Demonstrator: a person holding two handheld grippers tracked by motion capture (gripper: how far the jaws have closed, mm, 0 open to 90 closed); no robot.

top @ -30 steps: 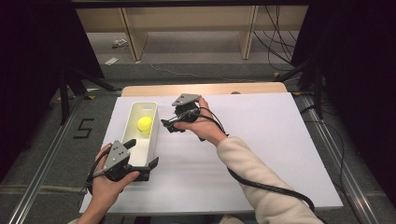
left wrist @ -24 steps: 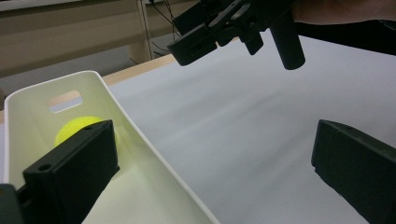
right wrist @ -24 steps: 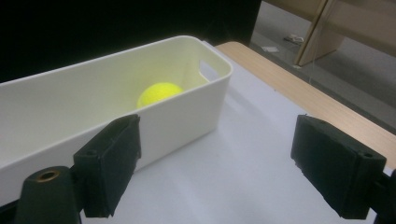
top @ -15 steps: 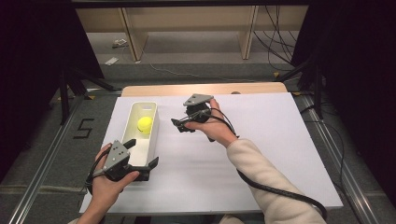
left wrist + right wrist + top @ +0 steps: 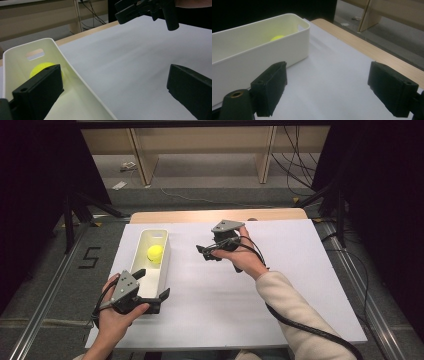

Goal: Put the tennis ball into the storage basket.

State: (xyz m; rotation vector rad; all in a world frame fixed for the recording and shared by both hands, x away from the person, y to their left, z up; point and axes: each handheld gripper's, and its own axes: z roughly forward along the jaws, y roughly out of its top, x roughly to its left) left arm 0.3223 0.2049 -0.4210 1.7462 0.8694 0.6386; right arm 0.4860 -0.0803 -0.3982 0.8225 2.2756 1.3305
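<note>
The white board (image 5: 300, 285) lies bare across its middle, right half and near edge, so a hand could sweep there freely. On its left side the long white bin (image 5: 152, 265) stands as a wall, a yellow ball (image 5: 155, 253) inside near its far end. The left gripper (image 5: 150, 285) straddles the bin's near right wall, blocking that corner. The right gripper (image 5: 204, 252) hangs above the open board, well apart from the bin.

Bright white table top, dark surroundings — soft shadows, slight blur

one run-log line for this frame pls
ball: in bin | left gripper: jaws astride bin's wall, open | right gripper: empty, open, above board
</note>
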